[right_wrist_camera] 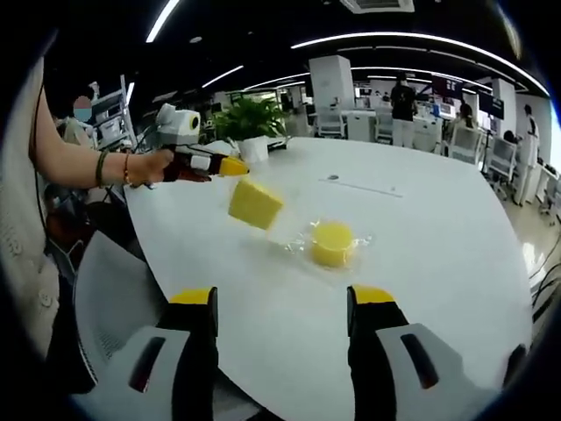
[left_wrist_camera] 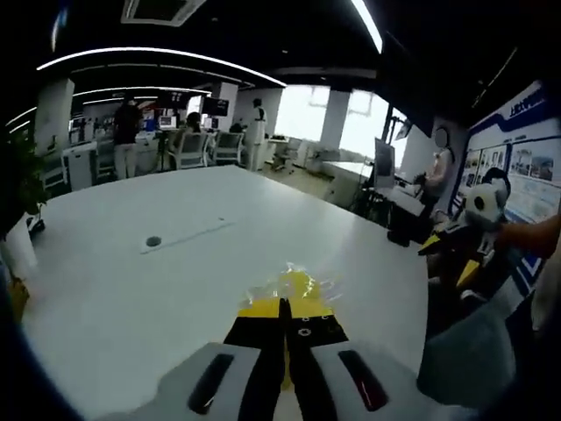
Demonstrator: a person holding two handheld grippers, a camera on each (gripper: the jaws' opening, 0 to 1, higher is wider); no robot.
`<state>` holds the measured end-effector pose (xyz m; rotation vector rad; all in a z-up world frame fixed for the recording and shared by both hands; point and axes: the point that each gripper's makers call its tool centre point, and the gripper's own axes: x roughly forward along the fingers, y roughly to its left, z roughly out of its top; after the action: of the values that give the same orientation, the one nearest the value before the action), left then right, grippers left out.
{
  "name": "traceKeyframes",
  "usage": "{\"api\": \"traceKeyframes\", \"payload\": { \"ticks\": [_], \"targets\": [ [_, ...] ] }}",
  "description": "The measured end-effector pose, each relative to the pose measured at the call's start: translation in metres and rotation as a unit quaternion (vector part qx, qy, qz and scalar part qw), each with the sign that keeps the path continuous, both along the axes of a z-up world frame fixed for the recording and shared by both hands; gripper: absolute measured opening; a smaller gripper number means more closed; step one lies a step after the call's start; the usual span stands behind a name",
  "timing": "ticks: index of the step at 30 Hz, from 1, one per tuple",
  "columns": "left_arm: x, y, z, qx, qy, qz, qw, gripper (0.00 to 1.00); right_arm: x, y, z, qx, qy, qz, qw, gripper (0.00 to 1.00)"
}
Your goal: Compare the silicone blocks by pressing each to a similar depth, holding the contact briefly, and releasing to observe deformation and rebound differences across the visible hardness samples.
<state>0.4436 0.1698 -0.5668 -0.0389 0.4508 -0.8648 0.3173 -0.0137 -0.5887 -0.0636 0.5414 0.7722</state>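
My left gripper [left_wrist_camera: 283, 309] is shut on a yellow square silicone block [left_wrist_camera: 294, 286] in crinkled clear wrap, which sticks out just past the jaw tips. In the right gripper view a hand holds that left gripper [right_wrist_camera: 230, 166] above the white table [right_wrist_camera: 438, 263], and the square block [right_wrist_camera: 255, 203] hangs tilted below its tip, off the surface. A round yellow block [right_wrist_camera: 332, 243] in clear wrap lies on the table, ahead of my right gripper [right_wrist_camera: 282, 298]. The right gripper's jaws stand wide apart with nothing between them. It also shows at the table's edge [left_wrist_camera: 451, 256].
A potted plant [right_wrist_camera: 250, 123] stands at the table's far end. A round grommet [left_wrist_camera: 153, 241] and a thin seam mark the tabletop. A grey chair [right_wrist_camera: 114, 289] sits at the near table edge. People and desks fill the office behind.
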Motion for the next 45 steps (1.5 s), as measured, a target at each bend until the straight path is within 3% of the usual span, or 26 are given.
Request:
{"api": "traceKeyframes", "payload": {
  "ticks": [14, 22, 27, 31, 35, 39, 45],
  "targets": [
    [-0.020, -0.021, 0.069, -0.014, -0.056, -0.069, 0.9959, 0.00, 0.019, 0.006, 0.029, -0.018, -0.035, 0.039, 0.9985, 0.57],
    [-0.033, -0.041, 0.086, -0.008, -0.075, -0.127, 0.9890, 0.00, 0.038, 0.021, 0.060, -0.044, -0.059, 0.112, 0.9909, 0.60],
    [-0.036, -0.050, 0.089, -0.003, -0.078, -0.148, 0.9858, 0.00, 0.062, 0.036, 0.086, -0.061, -0.075, 0.161, 0.9822, 0.59],
    [-0.038, -0.056, 0.091, -0.012, -0.075, -0.157, 0.9846, 0.00, 0.072, 0.054, 0.094, -0.065, -0.072, 0.201, 0.9747, 0.60],
    [-0.040, -0.062, 0.092, -0.012, -0.076, -0.167, 0.9830, 0.00, 0.079, 0.073, 0.089, -0.089, -0.061, 0.255, 0.9608, 0.59],
    [-0.042, -0.065, 0.093, -0.013, -0.076, -0.176, 0.9815, 0.00, 0.085, 0.089, 0.083, -0.096, -0.047, 0.285, 0.9525, 0.59],
    [-0.043, -0.066, 0.096, -0.010, -0.081, -0.184, 0.9796, 0.00, 0.090, 0.111, 0.070, -0.118, -0.032, 0.335, 0.9343, 0.58]
  ]
}}
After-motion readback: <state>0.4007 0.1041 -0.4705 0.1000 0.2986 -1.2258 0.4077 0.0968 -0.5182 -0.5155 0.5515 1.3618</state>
